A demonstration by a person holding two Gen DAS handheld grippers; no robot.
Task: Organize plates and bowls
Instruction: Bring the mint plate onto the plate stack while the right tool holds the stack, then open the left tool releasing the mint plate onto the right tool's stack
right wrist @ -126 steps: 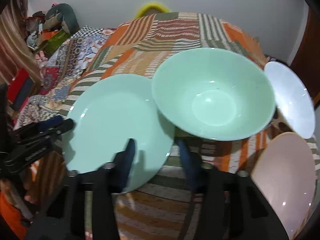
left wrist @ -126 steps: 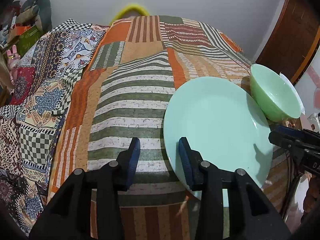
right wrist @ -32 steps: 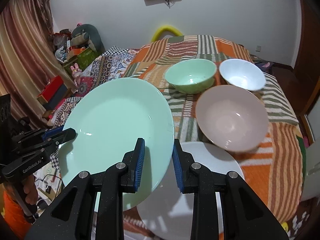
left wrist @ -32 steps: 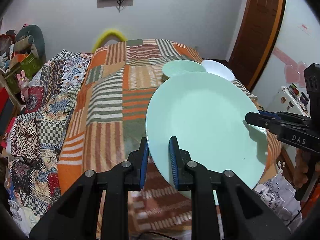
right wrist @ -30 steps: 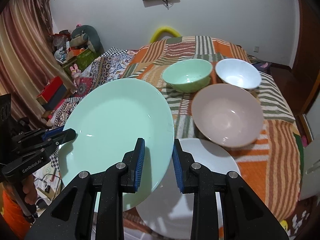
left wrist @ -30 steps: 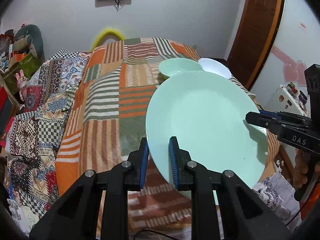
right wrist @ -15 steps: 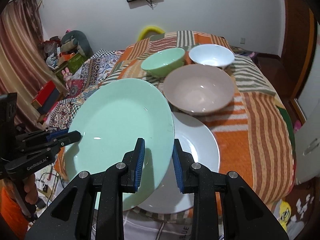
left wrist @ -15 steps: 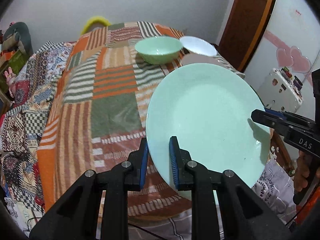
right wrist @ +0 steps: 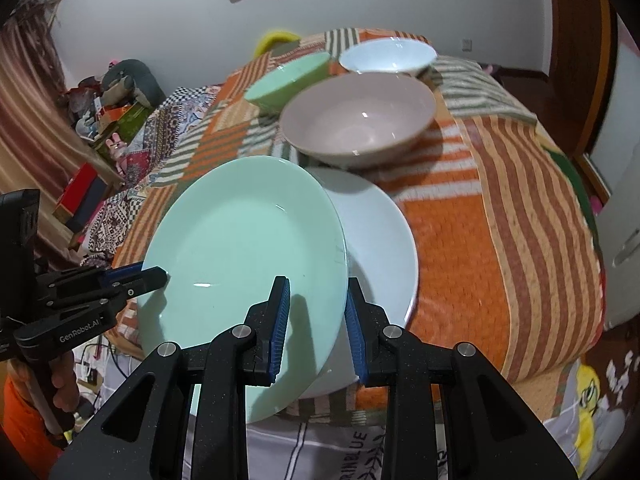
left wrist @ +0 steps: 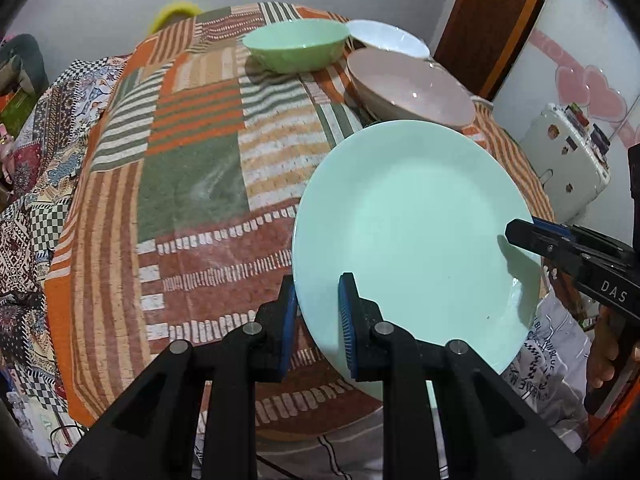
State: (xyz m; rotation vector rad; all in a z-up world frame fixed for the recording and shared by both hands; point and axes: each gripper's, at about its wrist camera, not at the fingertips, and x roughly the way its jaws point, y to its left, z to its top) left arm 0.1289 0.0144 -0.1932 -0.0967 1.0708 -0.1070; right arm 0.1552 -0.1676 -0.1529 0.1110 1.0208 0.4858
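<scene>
Both grippers hold one mint green plate (left wrist: 412, 232) by opposite rims, lifted and tilted above the near end of the bed. My left gripper (left wrist: 318, 312) is shut on its left rim; it also shows in the right wrist view (right wrist: 156, 276). My right gripper (right wrist: 316, 312) is shut on the plate (right wrist: 244, 248) at its right rim; it also shows in the left wrist view (left wrist: 516, 234). A white plate (right wrist: 380, 240) lies on the bedspread partly under the green one. Behind it stand a pink bowl (right wrist: 360, 124), a green bowl (right wrist: 288, 80) and a white bowl (right wrist: 388, 56).
The striped patchwork bedspread (left wrist: 192, 168) covers the bed. Toys and boxes (right wrist: 116, 100) crowd the left side. A wooden door (left wrist: 492, 20) and a small white appliance (left wrist: 568, 160) stand to the right. A yellow ring (left wrist: 176, 12) lies at the bed's far end.
Both grippers closed on the green plate, lifted it off the bedspread and carried it toward the near end, where it now hangs partly over the white plate.
</scene>
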